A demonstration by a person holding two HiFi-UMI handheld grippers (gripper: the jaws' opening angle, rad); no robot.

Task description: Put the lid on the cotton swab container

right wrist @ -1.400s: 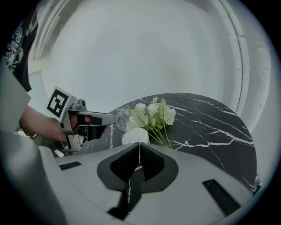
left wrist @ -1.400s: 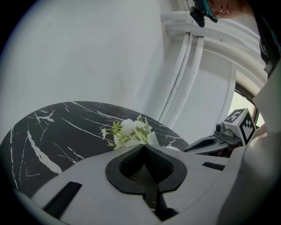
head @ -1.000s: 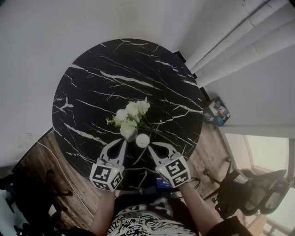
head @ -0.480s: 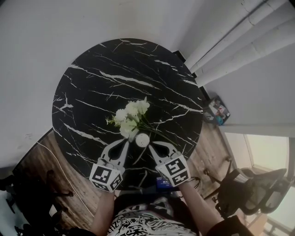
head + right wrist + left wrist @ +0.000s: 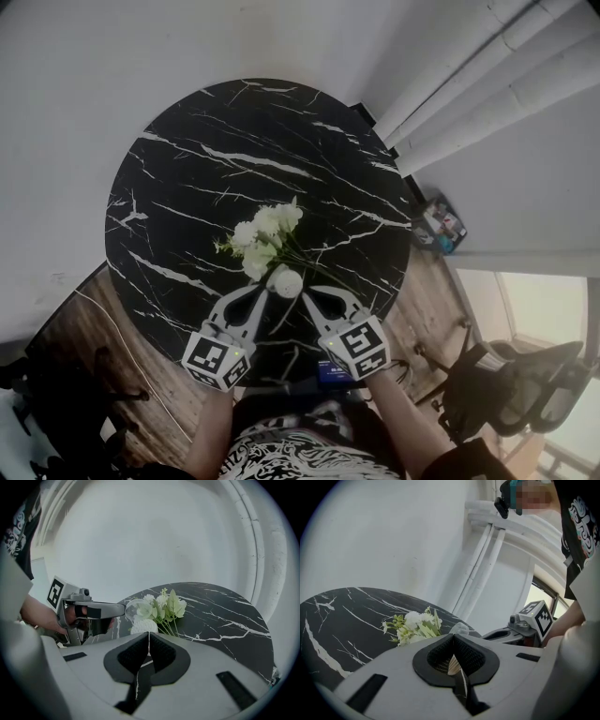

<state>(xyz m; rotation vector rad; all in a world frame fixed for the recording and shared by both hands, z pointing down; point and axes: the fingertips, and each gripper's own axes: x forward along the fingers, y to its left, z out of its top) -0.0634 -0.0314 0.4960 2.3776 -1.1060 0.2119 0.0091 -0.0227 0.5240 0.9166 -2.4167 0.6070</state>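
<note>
Jaws on left gripper (image 5: 453, 641) clamp the clear round plastic lid (image 5: 134, 608) by its rim; right gripper (image 5: 148, 638) jaws closed, empty. White round cotton swab container (image 5: 144, 626) sits just below, at lid's 5 o'clock, near black marble counter (image 5: 187, 187) 6 o'clock edge. Left is nearer.

a white flower bunch (image 5: 266, 232) lies on the round black marble table (image 5: 202, 155), perhaps an office chair (image 5: 514, 389) nearby.
</note>
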